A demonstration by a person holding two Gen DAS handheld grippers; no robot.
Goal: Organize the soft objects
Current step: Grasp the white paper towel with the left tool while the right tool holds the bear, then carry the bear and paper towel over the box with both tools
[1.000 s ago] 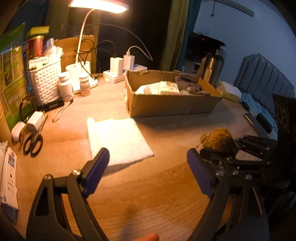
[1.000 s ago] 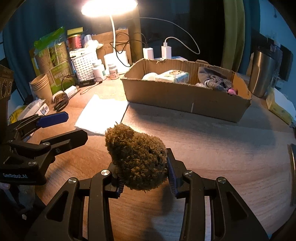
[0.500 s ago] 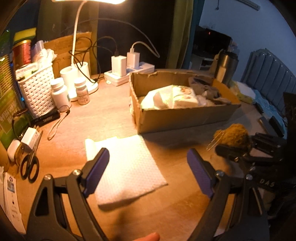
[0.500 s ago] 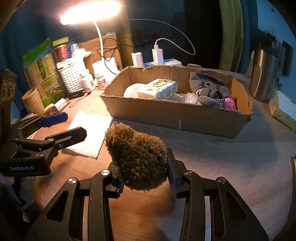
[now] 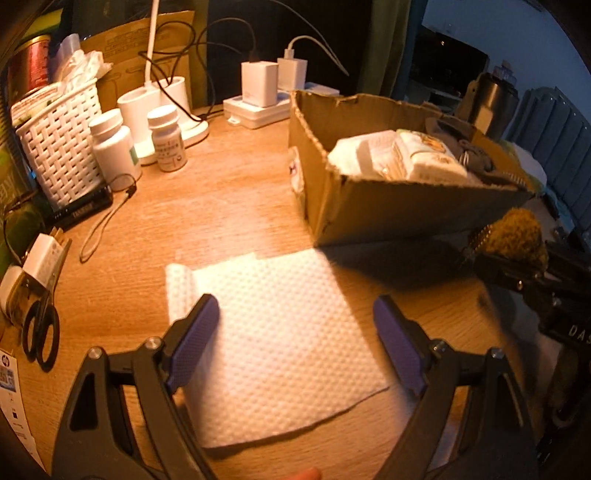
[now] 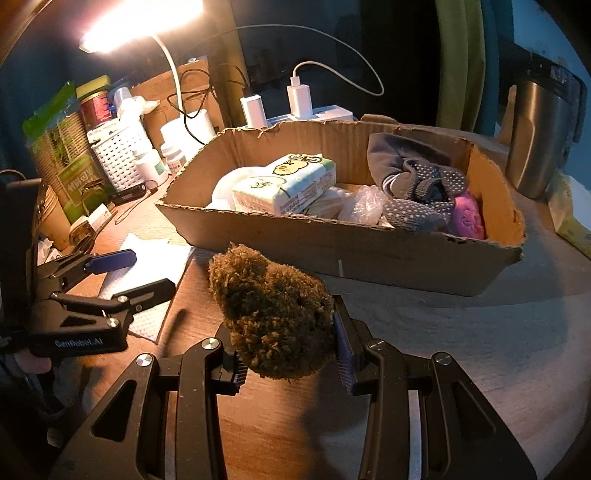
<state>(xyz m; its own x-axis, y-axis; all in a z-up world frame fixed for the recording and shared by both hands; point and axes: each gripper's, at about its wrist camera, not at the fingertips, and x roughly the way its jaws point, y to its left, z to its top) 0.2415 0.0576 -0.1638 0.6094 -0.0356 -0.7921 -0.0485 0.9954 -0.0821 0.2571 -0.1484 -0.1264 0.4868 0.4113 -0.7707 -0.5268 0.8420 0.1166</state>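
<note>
From the left wrist camera, the left gripper [image 5: 295,332] hung low over the wooden desk [image 5: 229,206], its two purple-padded fingers [image 5: 194,338] spread wide with nothing between them. Directly beneath lay a white paper towel [image 5: 280,332], flat on the wood, one edge folded over at the left. Just beyond its far corner stood the cardboard box [image 5: 388,210], holding white packets and some grey fabric. Off to the right the right gripper [image 5: 517,266] came into view, carrying a brown fuzzy ball [image 5: 517,236] close beside the box's near wall. On the left side of the desk sat a white woven basket [image 5: 59,147], two white pill bottles [image 5: 114,147], and black scissors [image 5: 40,332] — all well apart from the towel.

From the right wrist camera, the right gripper [image 6: 291,365] had its fingers pinching the fuzzy ball [image 6: 271,314] from both sides, the ball bulging up above the pads. It was held above the desk, just in front of the box [image 6: 369,251]. Inside the box lay a tissue pack [image 6: 288,184], grey dotted socks [image 6: 417,184] and something pink [image 6: 469,218] in the right corner. To the left, the left gripper [image 6: 125,273] stood open over the paper towel [image 6: 147,258]. A steel tumbler [image 6: 535,136] stood behind the box at right — a lamp [image 6: 140,22] glowed above.
</note>
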